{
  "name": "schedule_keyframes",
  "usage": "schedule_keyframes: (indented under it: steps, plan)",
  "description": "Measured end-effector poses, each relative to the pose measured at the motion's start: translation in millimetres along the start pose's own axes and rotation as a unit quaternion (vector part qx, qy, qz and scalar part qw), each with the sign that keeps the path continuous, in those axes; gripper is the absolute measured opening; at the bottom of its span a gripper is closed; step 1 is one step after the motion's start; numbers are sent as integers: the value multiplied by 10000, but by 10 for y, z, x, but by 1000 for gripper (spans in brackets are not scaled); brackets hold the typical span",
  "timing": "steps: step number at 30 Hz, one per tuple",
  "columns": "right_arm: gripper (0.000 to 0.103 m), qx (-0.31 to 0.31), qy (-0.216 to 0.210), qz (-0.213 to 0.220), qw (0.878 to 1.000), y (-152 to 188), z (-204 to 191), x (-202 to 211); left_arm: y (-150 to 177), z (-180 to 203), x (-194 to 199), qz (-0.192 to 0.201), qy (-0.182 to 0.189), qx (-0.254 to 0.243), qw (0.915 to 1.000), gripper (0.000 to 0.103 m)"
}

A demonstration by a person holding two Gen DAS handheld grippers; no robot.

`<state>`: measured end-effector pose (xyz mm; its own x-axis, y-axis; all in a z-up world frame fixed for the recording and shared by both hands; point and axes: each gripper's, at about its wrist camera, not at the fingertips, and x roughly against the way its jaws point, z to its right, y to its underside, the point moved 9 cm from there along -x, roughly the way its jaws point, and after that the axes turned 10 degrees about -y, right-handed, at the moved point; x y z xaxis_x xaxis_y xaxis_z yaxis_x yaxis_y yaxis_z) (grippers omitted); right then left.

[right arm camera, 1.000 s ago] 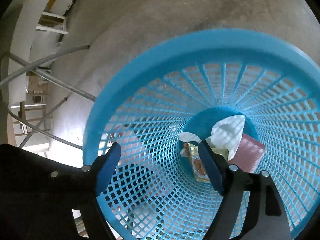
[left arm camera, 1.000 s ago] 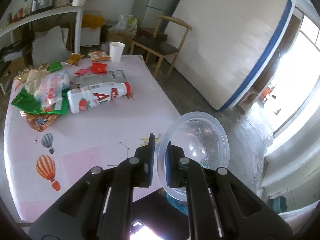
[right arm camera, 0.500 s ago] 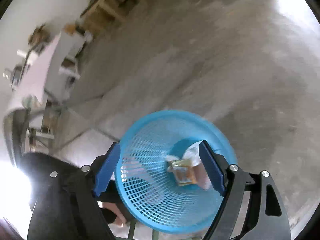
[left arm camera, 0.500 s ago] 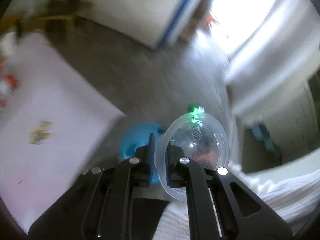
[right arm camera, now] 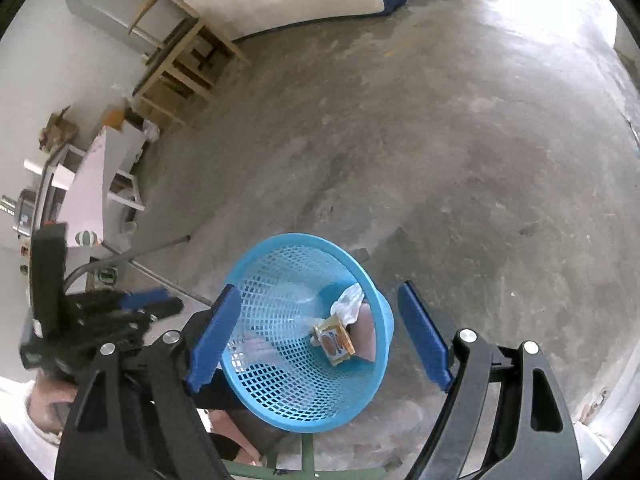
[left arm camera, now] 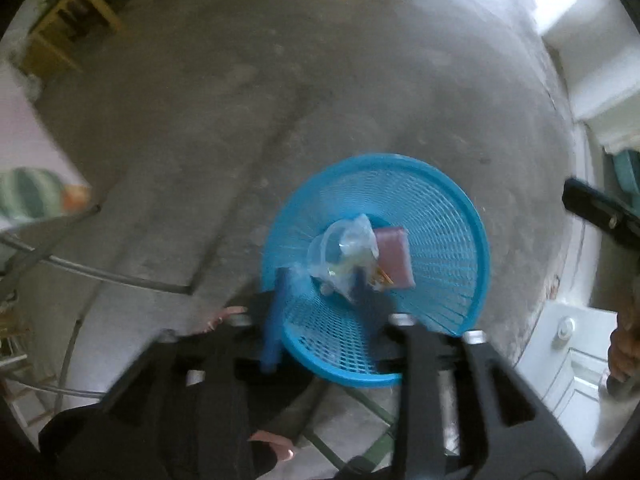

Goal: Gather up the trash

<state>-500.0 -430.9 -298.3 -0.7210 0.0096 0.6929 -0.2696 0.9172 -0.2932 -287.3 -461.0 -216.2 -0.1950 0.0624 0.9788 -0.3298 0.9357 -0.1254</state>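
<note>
The left tool point(left arm camera: 320, 292) points straight down over the blue basket point(left arm camera: 460, 216). Its jaws have just been opening, and the clear plastic bowl point(left arm camera: 340, 248) now lies loose inside the basket, ahead of the blurred fingers; nothing is pinched. The release was made above the basket mouth, presumably so the bowl falls in without touching the rim.

The right tool point(right arm camera: 320, 340) hangs empty with its jaws spread wide, tilted down toward the same basket from 6 o'clock. It holds nothing.

In the right wrist view, the basket bottom carries a small yellow packet point(right arm camera: 335, 340), a white crumpled tissue point(right arm camera: 350, 300) and a pink pack point(right arm camera: 366, 330); the bowl shows only faintly there.

The basket rim stands close to a person's foot point(left arm camera: 224, 316) at 8 o'clock. Metal table legs point(left arm camera: 120, 280) run at 9 o'clock; the table point(left arm camera: 24, 140) corner sits beyond. The concrete floor point(left arm camera: 320, 100) from 12 to 3 o'clock is open, giving room to lift away.
</note>
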Motion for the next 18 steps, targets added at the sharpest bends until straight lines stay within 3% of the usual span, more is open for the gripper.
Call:
schedule_keyframes:
  steps: [1, 4, 7, 9, 11, 13, 16, 18]
  plan:
    - [79, 21, -14, -29, 10000, 1, -4, -6, -3, -62, 85, 98, 17, 7, 10000, 54]
    - [79, 99, -77, -111, 9999, -18, -97, -58, -13, -197, 442, 372, 272, 114, 9989, 54]
    - [79, 346, -242, -132, 9990, -61, -357, -82, -1, -288, 1206, 913, 720, 179, 9931, 54]
    - [79, 590, -462, -124, 9971, -121, -641, -67, 53, -491, 1887, 1527, 808, 179, 9848, 54]
    - [79, 837, -725, -102, 9938, -182, -951, -55, 164, -779, 2412, 2033, 645, 309, 9765, 54]
    - [79, 1024, -920, -83, 9905, -248, -1222, -47, 317, -1225, 2789, 2296, 311, 651, 9706, 54]
    - [79, 1277, -1215, 47, 9843, -367, -1670, 0, 643, -1884, 3049, 2397, 31, 1421, 9604, 54]
    - [79, 1427, -1517, 100, 9780, -438, -2030, 47, 980, -2462, 3201, 2483, -407, 2074, 9453, 54]
